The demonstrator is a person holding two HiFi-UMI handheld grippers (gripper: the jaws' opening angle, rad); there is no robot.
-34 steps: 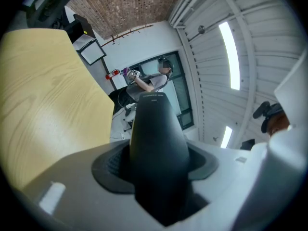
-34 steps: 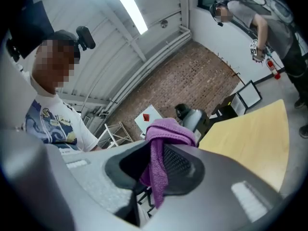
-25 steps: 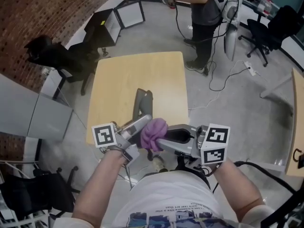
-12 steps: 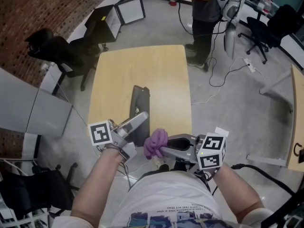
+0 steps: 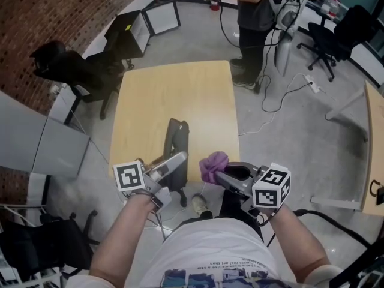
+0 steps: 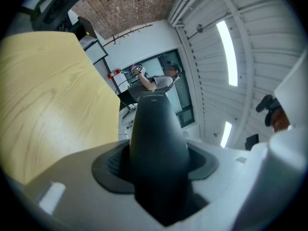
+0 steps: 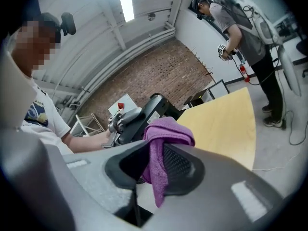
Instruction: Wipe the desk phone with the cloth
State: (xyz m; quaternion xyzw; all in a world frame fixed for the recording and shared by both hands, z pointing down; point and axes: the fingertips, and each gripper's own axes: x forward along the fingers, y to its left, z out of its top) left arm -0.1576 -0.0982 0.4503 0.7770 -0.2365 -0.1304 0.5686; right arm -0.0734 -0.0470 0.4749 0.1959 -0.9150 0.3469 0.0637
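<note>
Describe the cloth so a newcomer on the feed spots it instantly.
Find the light wooden table, then its near edge. There the right gripper pinches a bunched purple cloth, just right of the black desk phone in the left gripper. It is the only soft, purple thing there.

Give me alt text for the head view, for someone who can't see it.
Seen from above, the left gripper grips a black desk phone over the near edge of a wooden table, while the right gripper holds a purple cloth just beside the phone, not touching it.
</note>
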